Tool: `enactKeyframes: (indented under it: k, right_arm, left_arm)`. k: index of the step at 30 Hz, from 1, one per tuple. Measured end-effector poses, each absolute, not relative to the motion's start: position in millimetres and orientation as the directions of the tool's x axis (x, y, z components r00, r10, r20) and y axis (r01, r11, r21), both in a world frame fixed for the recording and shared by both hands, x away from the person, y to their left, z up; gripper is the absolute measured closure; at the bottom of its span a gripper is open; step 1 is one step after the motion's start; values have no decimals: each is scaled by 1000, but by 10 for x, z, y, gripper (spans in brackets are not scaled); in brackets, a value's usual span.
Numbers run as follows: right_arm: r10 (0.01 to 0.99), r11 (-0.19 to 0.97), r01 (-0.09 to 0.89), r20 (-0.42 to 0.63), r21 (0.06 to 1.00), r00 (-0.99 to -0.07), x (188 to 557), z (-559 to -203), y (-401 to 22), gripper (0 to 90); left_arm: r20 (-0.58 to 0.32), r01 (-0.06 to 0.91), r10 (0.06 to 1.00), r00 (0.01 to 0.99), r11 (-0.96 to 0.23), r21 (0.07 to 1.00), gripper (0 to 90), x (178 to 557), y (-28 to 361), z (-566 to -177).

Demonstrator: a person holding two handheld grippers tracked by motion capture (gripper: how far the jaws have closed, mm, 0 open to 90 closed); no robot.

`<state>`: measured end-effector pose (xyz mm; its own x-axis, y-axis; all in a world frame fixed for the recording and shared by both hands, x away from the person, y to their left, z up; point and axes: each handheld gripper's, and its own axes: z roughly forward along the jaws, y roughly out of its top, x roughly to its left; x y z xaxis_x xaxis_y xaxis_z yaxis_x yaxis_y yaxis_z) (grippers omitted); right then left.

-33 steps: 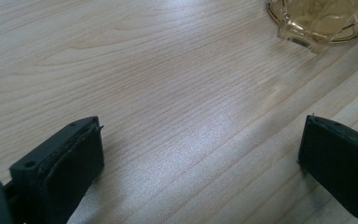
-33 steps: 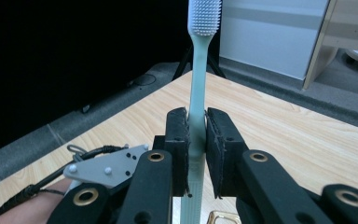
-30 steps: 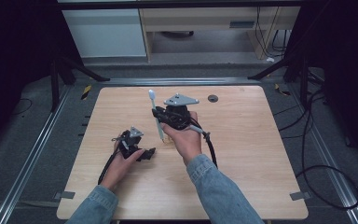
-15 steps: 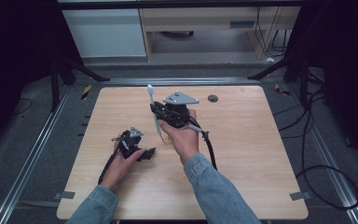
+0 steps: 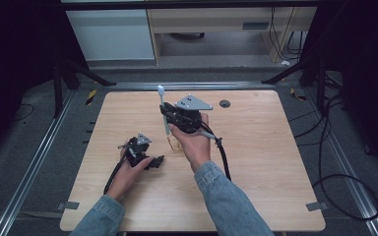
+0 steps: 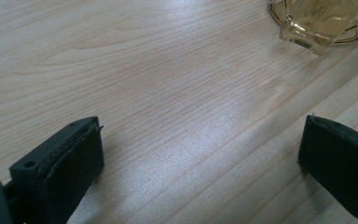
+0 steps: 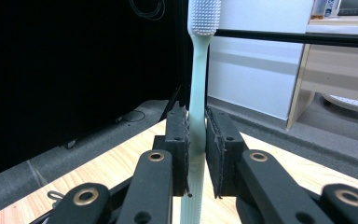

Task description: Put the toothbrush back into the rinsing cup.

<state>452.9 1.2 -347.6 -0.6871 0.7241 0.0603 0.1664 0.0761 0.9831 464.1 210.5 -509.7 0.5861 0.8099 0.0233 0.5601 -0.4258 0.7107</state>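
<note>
My right gripper (image 5: 170,118) is held above the middle of the wooden table (image 5: 256,162), shut on a pale green toothbrush (image 5: 164,115). The brush stands nearly upright, bristle head up. In the right gripper view the handle of the toothbrush (image 7: 198,93) is pinched between the pads of my right gripper (image 7: 196,149). A small amber glass cup (image 5: 175,143) sits on the table just below that hand. My left gripper (image 5: 155,162) rests low on the table left of the cup. In the left gripper view it (image 6: 200,154) is open, bare wood between its jaws and the amber cup (image 6: 317,23) ahead.
A small black round disc (image 5: 225,103) lies near the table's far edge. Metal rails run along both sides of the table. Behind it stand a white cabinet (image 5: 110,34) and a wooden shelf (image 5: 211,29), and cables lie on the floor at the right.
My right gripper has lifted the toothbrush slightly up and away from me. The left gripper has stayed where it was.
</note>
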Motion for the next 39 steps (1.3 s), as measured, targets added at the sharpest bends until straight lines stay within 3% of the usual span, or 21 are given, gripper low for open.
enactKeyframes:
  k: [39]
  right_arm:
    - [744,133,109,-27,985,-667,4576,-3891,51,794]
  left_arm:
    - [21,560,813,582,-419,715,0,4642,2100,-5102]
